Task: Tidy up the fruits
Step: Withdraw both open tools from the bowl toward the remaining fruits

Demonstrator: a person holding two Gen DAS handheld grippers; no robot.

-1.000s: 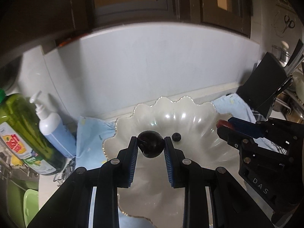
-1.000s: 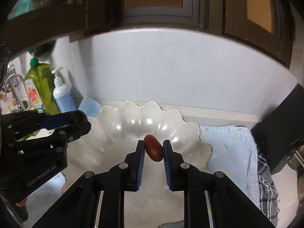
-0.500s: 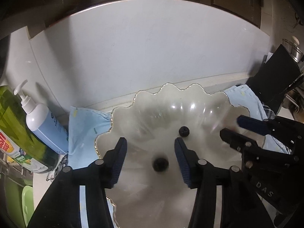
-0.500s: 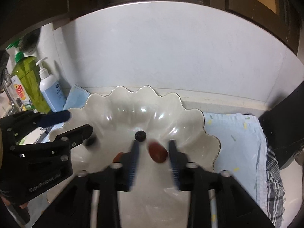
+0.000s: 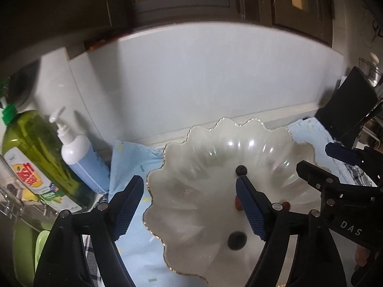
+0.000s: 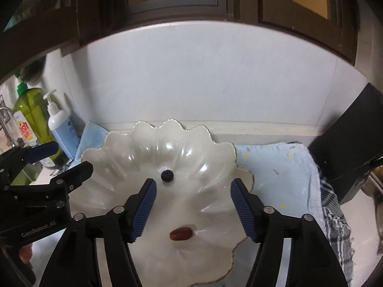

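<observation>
A white scalloped bowl point(image 5: 205, 157) point(image 6: 191, 143) sits on a light blue cloth. In it lie a small blueberry point(image 5: 241, 170) point(image 6: 167, 175), a dark round fruit point(image 5: 237, 240) and a red oval fruit point(image 6: 181, 234). In the left wrist view the red fruit point(image 5: 237, 205) is mostly hidden behind a finger. My left gripper point(image 5: 189, 186) point(image 6: 69, 157) hangs over the bowl's left half, jaws opening, nothing between its pads. My right gripper point(image 6: 193, 184) point(image 5: 316, 157) hovers over the bowl's middle, jaws also opening and empty, with the red fruit below them.
A green dish soap bottle point(image 5: 31, 162) and a white pump bottle point(image 5: 79, 157) stand at the left against the wall. A black box point(image 5: 347, 110) stands at the right, with a checked cloth point(image 6: 335, 215) beside it. Dark cabinets hang overhead.
Both grippers went from shut on fruit to open. The dark round fruit dropped from the left one and the red oval fruit from the right one; both now lie in the bowl.
</observation>
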